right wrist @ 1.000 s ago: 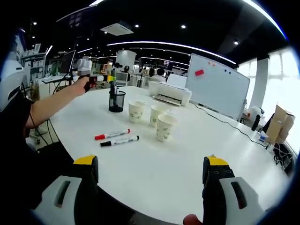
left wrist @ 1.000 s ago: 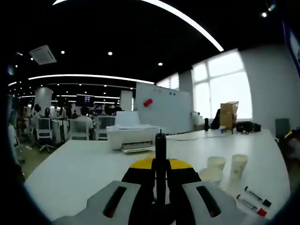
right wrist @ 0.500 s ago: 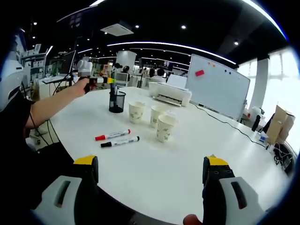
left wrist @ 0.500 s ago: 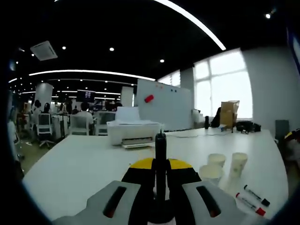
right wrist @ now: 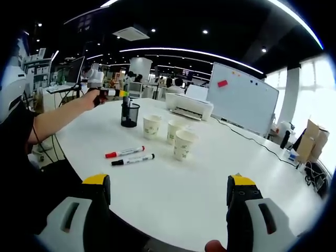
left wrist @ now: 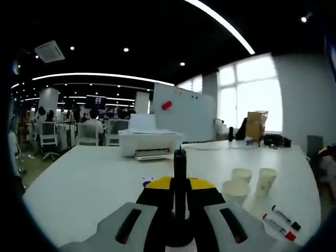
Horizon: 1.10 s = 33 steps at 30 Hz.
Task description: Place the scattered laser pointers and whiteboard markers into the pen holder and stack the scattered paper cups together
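Black rod upright between the left tongs (left wrist: 179, 195), what is it? (Student)

A laser pointer (left wrist: 179, 170), judging by the task; the tongs are clamped on it. In the right gripper view the same tongs (right wrist: 111, 93) hang just above the mesh pen holder (right wrist: 129, 114), which stands near the desk's (right wrist: 173, 184) left edge. (Tutor)

What has changed over the last second? (Student)

Little on the desk itself. The left tongs have dipped slightly towards the holder, and the left gripper view has swung with them: the printer (left wrist: 149, 144) now sits lower and closer to the pointer's tip. I read this as the final approach before release, though whether the tip is inside the rim cannot be told. (Tutor)

And the right tongs (right wrist: 168, 197)? (Student)

Spread wide and empty, held low over the near edge of the desk. (Tutor)

What remains of the task? (Student)

Most of it. The red-capped marker (right wrist: 125, 152) and the black-capped marker (right wrist: 133, 159) lie side by side between the cups and the near edge. Three paper cups (right wrist: 152, 126) (right wrist: 176, 130) (right wrist: 184, 144) stand apart towards the desk's middle, unstacked. The left gripper view shows the same cups (left wrist: 242, 175) and markers (left wrist: 278, 226) at its right. (Tutor)
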Tool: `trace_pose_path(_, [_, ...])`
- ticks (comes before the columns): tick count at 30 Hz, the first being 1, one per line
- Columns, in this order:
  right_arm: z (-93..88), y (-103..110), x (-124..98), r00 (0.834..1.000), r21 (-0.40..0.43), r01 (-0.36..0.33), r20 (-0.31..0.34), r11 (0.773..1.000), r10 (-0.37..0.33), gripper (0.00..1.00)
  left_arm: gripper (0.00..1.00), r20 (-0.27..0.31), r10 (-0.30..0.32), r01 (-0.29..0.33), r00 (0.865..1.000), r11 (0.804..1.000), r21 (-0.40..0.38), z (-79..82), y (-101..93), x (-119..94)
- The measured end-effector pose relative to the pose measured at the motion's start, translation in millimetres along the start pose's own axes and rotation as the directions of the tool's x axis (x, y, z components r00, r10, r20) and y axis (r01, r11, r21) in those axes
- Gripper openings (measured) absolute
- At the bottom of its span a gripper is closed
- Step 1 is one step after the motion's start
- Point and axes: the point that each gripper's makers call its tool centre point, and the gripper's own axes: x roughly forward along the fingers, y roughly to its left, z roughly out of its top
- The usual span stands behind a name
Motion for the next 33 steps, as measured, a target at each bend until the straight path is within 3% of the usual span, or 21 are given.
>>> trace_pose_path(33, [-3.9, -1, -3, 1.0, 0.005, 0.004, 0.002, 1.0, -0.004, 0.87, 0.14, -0.031, -0.005, 0.004, 1.0, 1.0, -0.027, -14.9, -1.6, 1])
